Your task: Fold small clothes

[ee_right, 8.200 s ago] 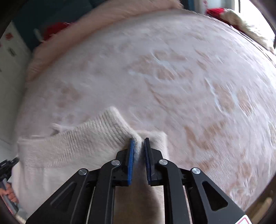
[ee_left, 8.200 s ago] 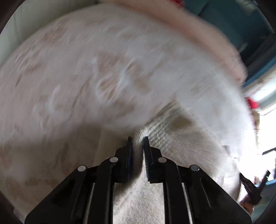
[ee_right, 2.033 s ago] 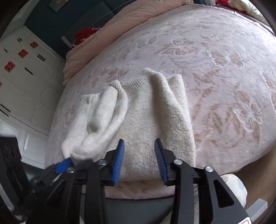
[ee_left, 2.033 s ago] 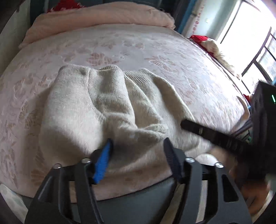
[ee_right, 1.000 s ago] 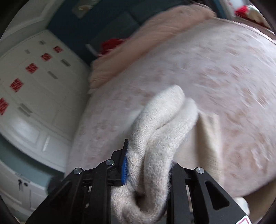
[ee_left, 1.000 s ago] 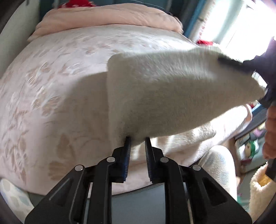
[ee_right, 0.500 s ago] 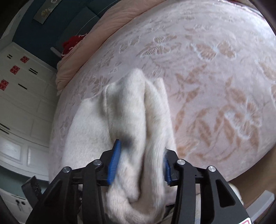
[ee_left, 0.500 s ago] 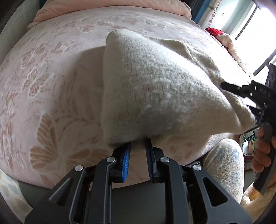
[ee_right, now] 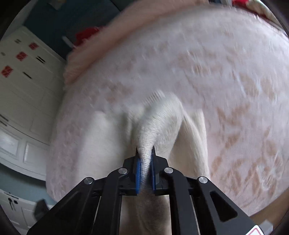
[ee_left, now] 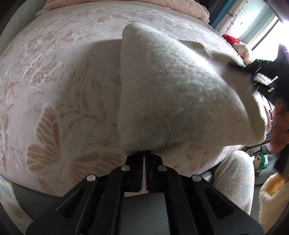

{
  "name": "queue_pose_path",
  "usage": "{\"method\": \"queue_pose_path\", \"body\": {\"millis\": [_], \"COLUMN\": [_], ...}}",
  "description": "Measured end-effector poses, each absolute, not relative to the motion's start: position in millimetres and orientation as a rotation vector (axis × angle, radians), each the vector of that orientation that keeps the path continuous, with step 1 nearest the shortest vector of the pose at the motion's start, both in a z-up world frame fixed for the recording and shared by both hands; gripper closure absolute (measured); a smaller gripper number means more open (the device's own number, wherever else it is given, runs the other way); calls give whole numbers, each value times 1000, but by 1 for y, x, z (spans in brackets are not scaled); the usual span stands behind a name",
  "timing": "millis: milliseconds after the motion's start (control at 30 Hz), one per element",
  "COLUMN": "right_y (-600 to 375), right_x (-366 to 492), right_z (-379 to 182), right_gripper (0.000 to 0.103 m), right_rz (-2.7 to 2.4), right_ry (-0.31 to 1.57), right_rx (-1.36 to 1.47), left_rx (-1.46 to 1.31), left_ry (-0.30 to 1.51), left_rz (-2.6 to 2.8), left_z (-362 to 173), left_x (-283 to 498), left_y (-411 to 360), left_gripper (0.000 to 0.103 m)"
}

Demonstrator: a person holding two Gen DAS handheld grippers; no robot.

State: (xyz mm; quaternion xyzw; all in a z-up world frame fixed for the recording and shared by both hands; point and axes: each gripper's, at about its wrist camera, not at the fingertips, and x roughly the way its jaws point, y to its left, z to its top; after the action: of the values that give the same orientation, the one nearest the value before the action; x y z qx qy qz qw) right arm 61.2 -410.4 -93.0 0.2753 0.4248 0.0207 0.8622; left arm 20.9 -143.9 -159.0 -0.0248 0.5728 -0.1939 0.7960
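Observation:
A cream knitted sweater (ee_left: pixel 171 94) is held up off the pink butterfly-patterned bedspread (ee_left: pixel 54 94). My left gripper (ee_left: pixel 144 153) is shut on the sweater's near lower edge. The right gripper shows at the right of the left wrist view (ee_left: pixel 233 65), pinching the sweater's far corner. In the right wrist view my right gripper (ee_right: pixel 145 155) is shut on a bunched fold of the sweater (ee_right: pixel 159 123), which drapes toward the bed; this view is motion-blurred.
A pink rolled quilt (ee_left: pixel 162 3) lies along the bed's far edge. White cupboards (ee_right: pixel 21 90) stand left of the bed. The person's grey-trousered leg (ee_left: pixel 234 173) is at the near bed edge, with a bright window (ee_left: pixel 261 29) at the right.
Two seconds ago both grippers were open over the flat sweater. They have since shut on its near edge and lifted it; the right gripper is now moving fast.

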Motion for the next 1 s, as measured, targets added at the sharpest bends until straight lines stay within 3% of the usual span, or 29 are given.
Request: {"method": "queue_pose_path", "body": {"millis": [67, 200, 367, 467, 533, 667, 767, 800, 1000], "right_y": [-414, -421, -430, -401, -369, -297, -252, -246, -269], "right_x": [65, 90, 27, -5, -13, 0, 20, 18, 14], "right_z": [-85, -160, -118, -86, -76, -89, -149, -166, -102], "right_gripper": [95, 90, 78, 78, 78, 79, 80, 83, 86], "right_rz": [67, -55, -92, 1, 87, 229, 264, 277, 271], "right_ry": [850, 1110, 921, 888, 902, 945, 1127, 1160, 1051], "right_rx": [548, 441, 546, 486, 451, 356, 205, 174, 312], "left_rx": [-26, -1, -28, -42, -35, -24, -8, -5, -29], "left_ry": [1220, 1214, 1188, 1158, 1151, 1162, 1129, 1123, 1090], "left_rz": [-420, -413, -510, -546, -513, -442, -404, -395, -332], "left_z": [-160, -161, -142, -129, -125, -121, -112, -110, -101], "left_x": [19, 17, 7, -7, -12, -10, -9, -6, -5], "left_y": [-146, -152, -143, -125, -114, -104, -95, -91, -72], "left_gripper": [103, 103, 101, 89, 74, 74, 70, 64, 52]}}
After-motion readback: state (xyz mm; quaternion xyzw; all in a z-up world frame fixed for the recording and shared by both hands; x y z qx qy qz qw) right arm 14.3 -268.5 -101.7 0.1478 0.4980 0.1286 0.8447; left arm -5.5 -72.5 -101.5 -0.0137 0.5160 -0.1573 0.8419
